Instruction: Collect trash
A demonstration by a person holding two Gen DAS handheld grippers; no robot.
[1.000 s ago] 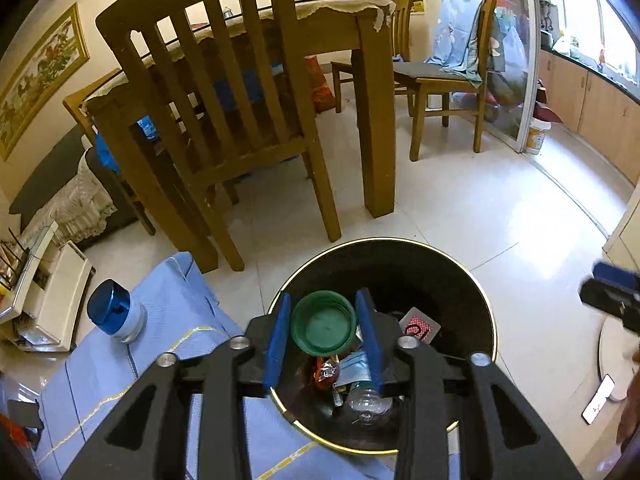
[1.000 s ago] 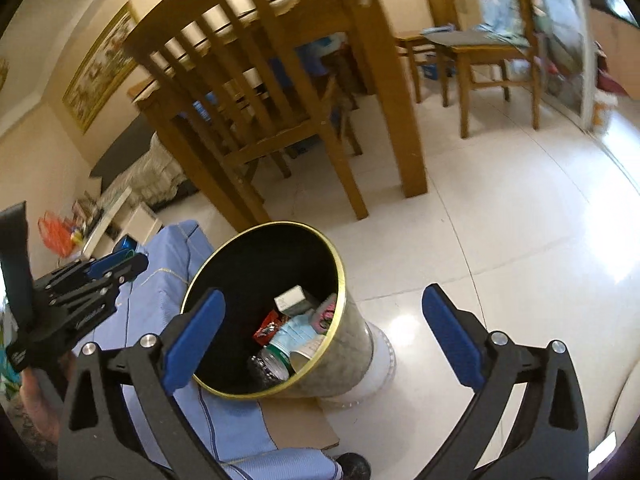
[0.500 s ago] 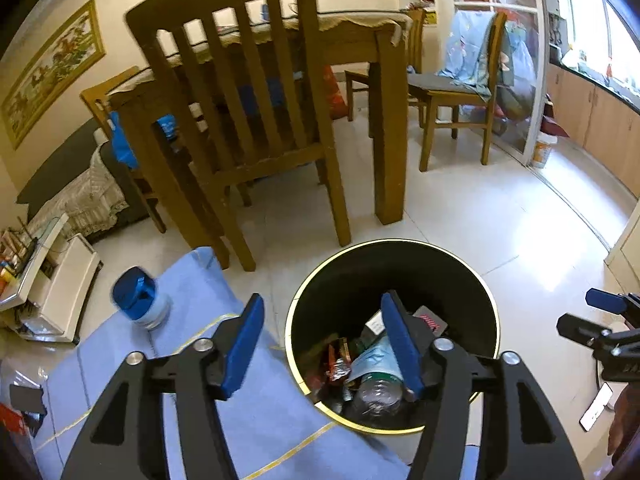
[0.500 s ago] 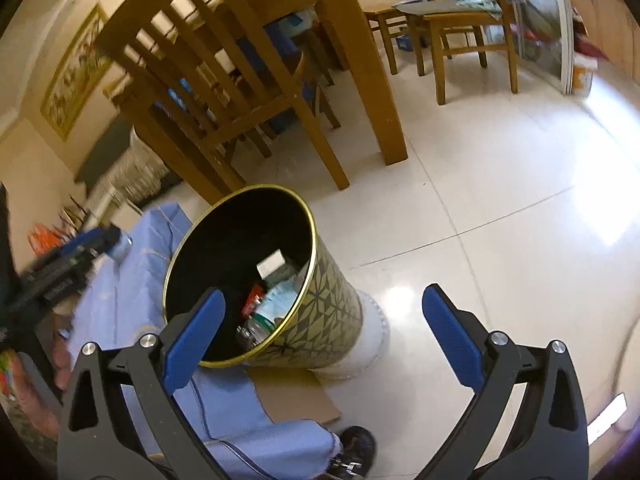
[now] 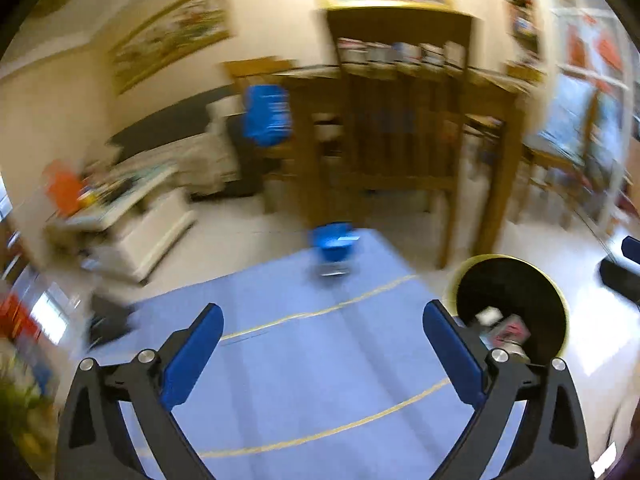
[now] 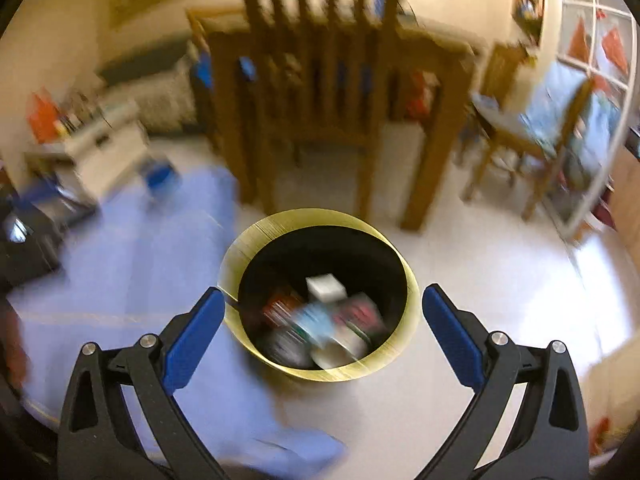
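Since the earlier frames, we see that the left claw point(image 5: 322, 350) has let go of the green lid it carried over the trash bin point(image 5: 512, 308) and has swung away to the left, so that the bin now sits at the right edge of the left wrist view. Its jaws are opening wide, with nothing between the blue pads point(image 5: 192, 354); beneath them lies only the blue cloth point(image 5: 304, 364) with its yellow stripes. We note a blue-capped jar point(image 5: 332, 250) standing on the far part of that cloth, blurred by motion.

In the right wrist view we find the right claw point(image 6: 322, 338) held above the gold-rimmed bin point(image 6: 320, 372), jaws spread wide and empty. Inside the bin we make out collected trash point(image 6: 320, 320): a white box, red wrappers and pale rounded containers, all blurred; we cannot pick out the green lid among them. Behind the bin stand a wooden chair point(image 6: 320, 80) and a table leg point(image 6: 436, 140) on the pale tiled floor point(image 6: 500, 280).
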